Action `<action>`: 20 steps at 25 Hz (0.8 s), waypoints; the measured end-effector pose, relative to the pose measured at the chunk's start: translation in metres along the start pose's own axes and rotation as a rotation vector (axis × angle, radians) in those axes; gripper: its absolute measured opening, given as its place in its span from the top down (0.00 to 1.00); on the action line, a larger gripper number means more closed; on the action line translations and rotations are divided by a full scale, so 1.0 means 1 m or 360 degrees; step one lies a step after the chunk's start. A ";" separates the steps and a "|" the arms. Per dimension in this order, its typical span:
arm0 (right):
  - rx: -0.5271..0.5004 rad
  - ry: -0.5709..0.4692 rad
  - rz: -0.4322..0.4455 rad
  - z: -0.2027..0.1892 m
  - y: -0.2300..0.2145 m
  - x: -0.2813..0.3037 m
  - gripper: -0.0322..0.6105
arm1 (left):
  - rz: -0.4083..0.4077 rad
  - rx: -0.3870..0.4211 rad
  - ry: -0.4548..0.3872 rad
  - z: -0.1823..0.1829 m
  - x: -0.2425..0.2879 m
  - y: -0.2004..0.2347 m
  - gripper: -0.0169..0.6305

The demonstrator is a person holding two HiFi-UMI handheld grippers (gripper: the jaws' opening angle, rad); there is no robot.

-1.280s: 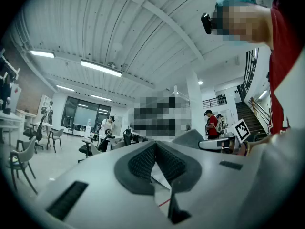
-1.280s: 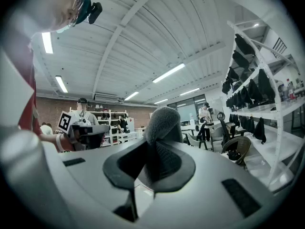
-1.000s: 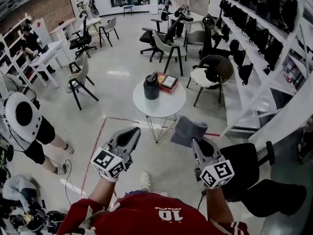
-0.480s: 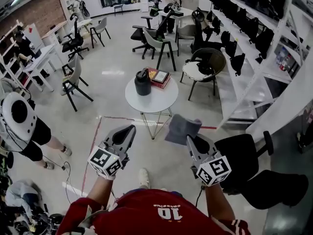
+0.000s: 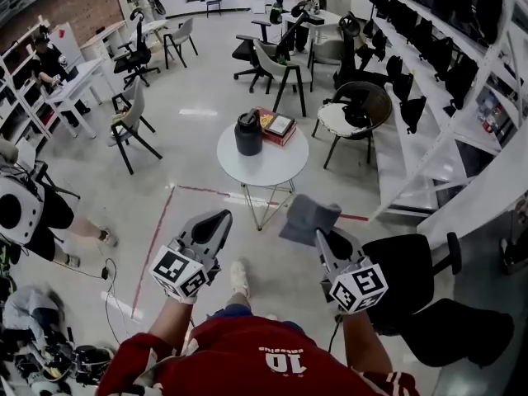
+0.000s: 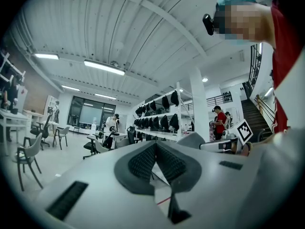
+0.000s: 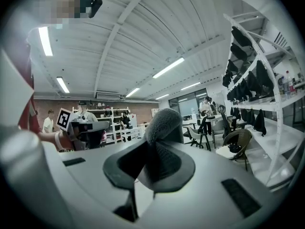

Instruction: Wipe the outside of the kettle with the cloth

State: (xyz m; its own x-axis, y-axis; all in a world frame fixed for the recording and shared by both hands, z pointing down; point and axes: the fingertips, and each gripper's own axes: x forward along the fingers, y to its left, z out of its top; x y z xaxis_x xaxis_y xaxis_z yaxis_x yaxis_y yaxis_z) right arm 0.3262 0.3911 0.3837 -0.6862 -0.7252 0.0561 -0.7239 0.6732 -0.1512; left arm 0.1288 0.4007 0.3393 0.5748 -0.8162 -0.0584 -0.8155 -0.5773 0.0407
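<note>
Both grippers remain raised short of the round white table [image 5: 272,170], well apart from the dark kettle [image 5: 248,134] standing on its far-left part. Right gripper [image 5: 323,238]: jaws clamped on the grey cloth [image 5: 308,219]. Left gripper [image 5: 221,219]: jaws together, empty.
</note>
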 end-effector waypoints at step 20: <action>0.0014 0.0126 -0.0036 0.003 -0.075 0.203 0.87 | -0.0030 -0.0003 0.0037 -0.018 0.112 0.195 0.96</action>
State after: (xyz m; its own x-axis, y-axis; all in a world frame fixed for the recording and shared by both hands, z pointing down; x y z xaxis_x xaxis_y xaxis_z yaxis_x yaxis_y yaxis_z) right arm 0.2418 0.1931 0.4031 -0.6734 -0.7264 0.1376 -0.7389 0.6551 -0.1580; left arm 0.0356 0.1965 0.3591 0.5916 -0.8054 -0.0363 -0.8044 -0.5926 0.0418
